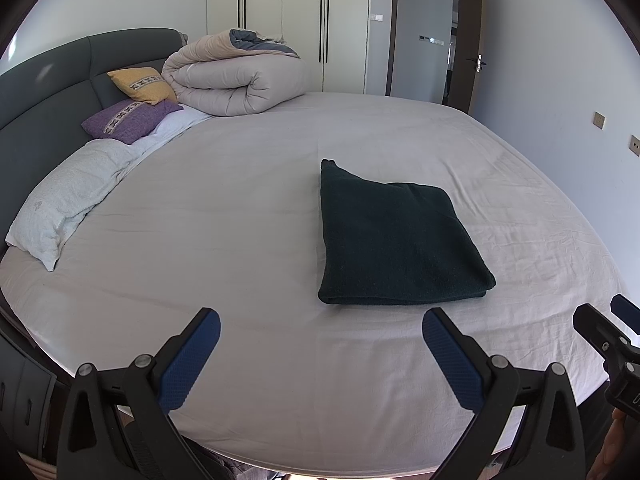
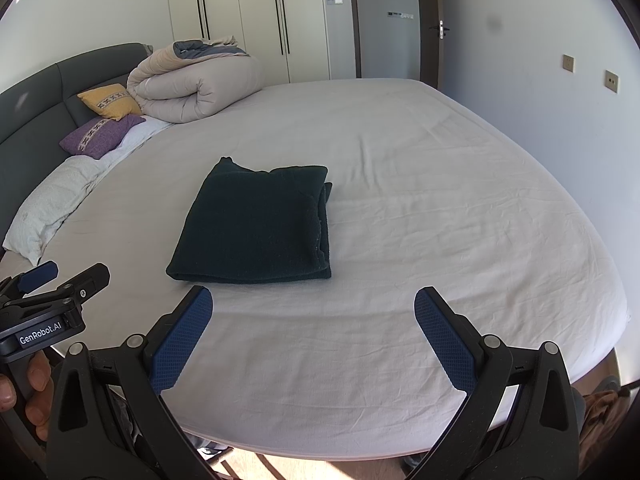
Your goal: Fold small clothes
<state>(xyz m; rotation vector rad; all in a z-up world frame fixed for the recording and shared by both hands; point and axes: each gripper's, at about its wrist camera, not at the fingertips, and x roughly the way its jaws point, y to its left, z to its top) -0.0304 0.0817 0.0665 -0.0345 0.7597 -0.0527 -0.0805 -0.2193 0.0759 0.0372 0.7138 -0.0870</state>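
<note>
A dark green garment [image 1: 394, 242] lies folded into a thick rectangle on the white bed sheet [image 1: 240, 220]; it also shows in the right wrist view [image 2: 256, 226], with stacked layers at its right edge. My left gripper [image 1: 320, 330] is open and empty, held above the sheet just short of the garment's near edge. My right gripper [image 2: 314, 306] is open and empty, near the garment's near right corner. The right gripper shows at the right edge of the left wrist view [image 1: 608, 320]; the left gripper shows at the left of the right wrist view [image 2: 52, 280].
A rolled beige duvet [image 1: 236, 76] lies at the bed's far left by the dark headboard [image 1: 48, 92]. A yellow cushion [image 1: 142, 85], a purple cushion [image 1: 128, 118] and a white pillow [image 1: 64, 196] line the left side. Wardrobes [image 1: 300, 8] and a doorway [image 1: 424, 36] stand beyond.
</note>
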